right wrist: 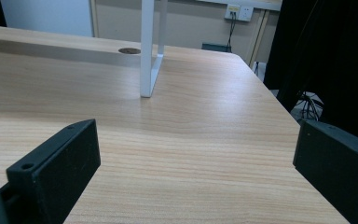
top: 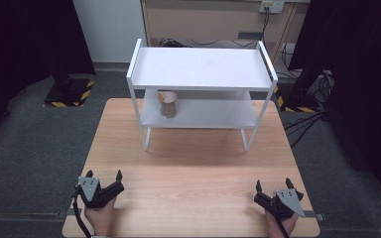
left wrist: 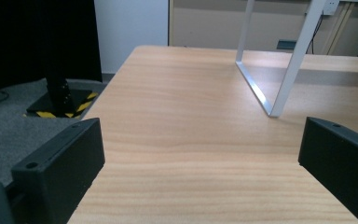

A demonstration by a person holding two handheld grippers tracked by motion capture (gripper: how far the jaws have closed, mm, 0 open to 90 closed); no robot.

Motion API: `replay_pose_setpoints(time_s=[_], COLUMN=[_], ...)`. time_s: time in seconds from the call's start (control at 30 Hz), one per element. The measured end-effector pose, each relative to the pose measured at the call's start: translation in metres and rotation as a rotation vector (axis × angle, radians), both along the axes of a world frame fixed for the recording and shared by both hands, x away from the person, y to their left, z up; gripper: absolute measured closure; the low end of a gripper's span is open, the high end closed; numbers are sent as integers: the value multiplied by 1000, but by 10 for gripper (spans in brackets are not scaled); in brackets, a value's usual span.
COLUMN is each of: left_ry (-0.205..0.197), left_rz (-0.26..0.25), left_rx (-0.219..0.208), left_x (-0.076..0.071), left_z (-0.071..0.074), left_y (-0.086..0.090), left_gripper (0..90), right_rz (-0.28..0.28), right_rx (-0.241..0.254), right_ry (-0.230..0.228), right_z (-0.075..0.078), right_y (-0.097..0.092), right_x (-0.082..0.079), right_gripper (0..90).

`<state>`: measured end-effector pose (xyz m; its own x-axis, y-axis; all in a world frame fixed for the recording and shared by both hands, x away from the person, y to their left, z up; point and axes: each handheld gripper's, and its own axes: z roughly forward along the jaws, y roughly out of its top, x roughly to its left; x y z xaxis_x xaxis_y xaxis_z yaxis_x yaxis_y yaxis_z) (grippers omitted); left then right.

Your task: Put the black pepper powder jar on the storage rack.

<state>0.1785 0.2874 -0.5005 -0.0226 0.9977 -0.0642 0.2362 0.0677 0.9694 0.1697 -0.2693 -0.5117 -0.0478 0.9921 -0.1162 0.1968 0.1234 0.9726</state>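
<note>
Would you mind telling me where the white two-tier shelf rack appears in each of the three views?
High view: white shelf rack stands at the table's far middle, a jar on its lower tier.
Left gripper view: its leg frame at upper right.
Right gripper view: one leg at upper centre.
Shared landmark: the wooden table.

Both handheld units, left gripper (top: 104, 175) & right gripper (top: 274, 184), are black w/ two blocky pointed jaws, screw holes, a grey three-cornered top plate w/ small holes, and probably a black cable each.
</note>
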Motion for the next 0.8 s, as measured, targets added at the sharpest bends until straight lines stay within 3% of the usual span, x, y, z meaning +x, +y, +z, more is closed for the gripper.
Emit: replay_pose_setpoints(time_s=[0.17, 0.5, 0.8], left_ry=[12, 25, 46], left_rz=[12, 6, -2], left_rx=[-17, 15, 5], left_x=[2, 4, 6], left_z=[0, 2, 4], left_y=[0, -4, -3], left_gripper=[0, 0, 0], right_rz=[5, 3, 3], right_rx=[-4, 2, 12], right_ry=[-2, -15, -19], right_z=[0, -2, -3], right_y=[0, -1, -2], right_x=[0, -2, -2], right_gripper=[5, 5, 5])
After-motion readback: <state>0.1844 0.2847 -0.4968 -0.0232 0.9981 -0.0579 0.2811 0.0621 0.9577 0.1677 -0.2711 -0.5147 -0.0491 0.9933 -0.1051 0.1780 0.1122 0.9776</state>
